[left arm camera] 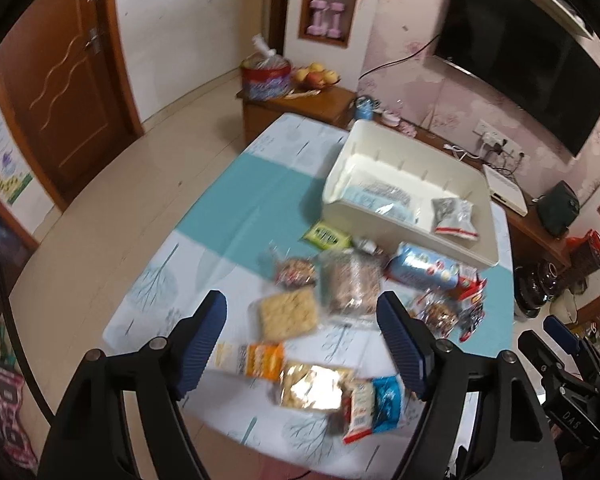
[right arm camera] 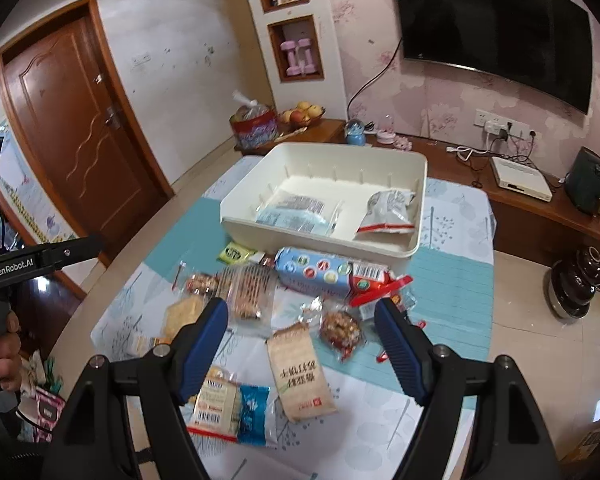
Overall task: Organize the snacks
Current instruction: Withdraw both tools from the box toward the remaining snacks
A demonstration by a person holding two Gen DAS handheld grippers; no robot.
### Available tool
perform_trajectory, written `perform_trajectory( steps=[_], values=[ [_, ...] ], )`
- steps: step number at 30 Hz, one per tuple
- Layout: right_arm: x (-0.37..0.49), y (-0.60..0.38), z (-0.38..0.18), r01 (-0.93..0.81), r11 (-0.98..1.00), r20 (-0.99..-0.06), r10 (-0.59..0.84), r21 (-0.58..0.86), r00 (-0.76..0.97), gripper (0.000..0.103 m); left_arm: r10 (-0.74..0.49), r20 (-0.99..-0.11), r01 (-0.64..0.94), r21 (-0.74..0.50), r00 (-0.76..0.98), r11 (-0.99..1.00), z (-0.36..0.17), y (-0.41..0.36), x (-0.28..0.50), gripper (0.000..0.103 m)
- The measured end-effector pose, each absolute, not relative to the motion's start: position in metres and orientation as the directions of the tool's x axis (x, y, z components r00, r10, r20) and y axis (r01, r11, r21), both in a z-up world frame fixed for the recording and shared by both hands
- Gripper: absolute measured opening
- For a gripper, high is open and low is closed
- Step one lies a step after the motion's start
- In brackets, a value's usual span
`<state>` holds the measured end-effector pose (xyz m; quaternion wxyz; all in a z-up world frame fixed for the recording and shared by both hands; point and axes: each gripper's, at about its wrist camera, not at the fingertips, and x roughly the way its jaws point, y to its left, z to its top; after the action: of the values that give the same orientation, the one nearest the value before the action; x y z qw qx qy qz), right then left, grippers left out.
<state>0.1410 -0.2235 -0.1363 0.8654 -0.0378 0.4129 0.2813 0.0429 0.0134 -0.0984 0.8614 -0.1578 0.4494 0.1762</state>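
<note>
Both the left gripper (left arm camera: 302, 334) and right gripper (right arm camera: 302, 340) hover with fingers apart and empty above snack packets (right arm camera: 300, 372) scattered on the worktop (right arm camera: 452, 288), near the white bin (right arm camera: 320, 236).

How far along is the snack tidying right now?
Barely started. Done: two packets, a pale blue one and a silver one, lie in the white bin. In hand: nothing; the left gripper and right gripper are open and empty. Left: the snack pile still on the table.
</note>
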Motion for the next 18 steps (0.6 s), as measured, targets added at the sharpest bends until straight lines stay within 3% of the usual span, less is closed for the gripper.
perform_trajectory(
  steps=[7,18],
  values=[
    [0.132,-0.218,-0.154,-0.569,0.804,-0.777,0.465,0.171,0.424,0.076,0.166,-0.865,-0.488,-0.101,0.474,0.867,-0.118,0.019,0.025,0.081],
    [0.127,-0.206,-0.194,-0.572,0.778,-0.857,0.459,0.260,0.234,0.076,-0.006,-0.921,-0.464,-0.201,0.389,0.863,-0.168,0.000,0.017,0.081]
  ],
)
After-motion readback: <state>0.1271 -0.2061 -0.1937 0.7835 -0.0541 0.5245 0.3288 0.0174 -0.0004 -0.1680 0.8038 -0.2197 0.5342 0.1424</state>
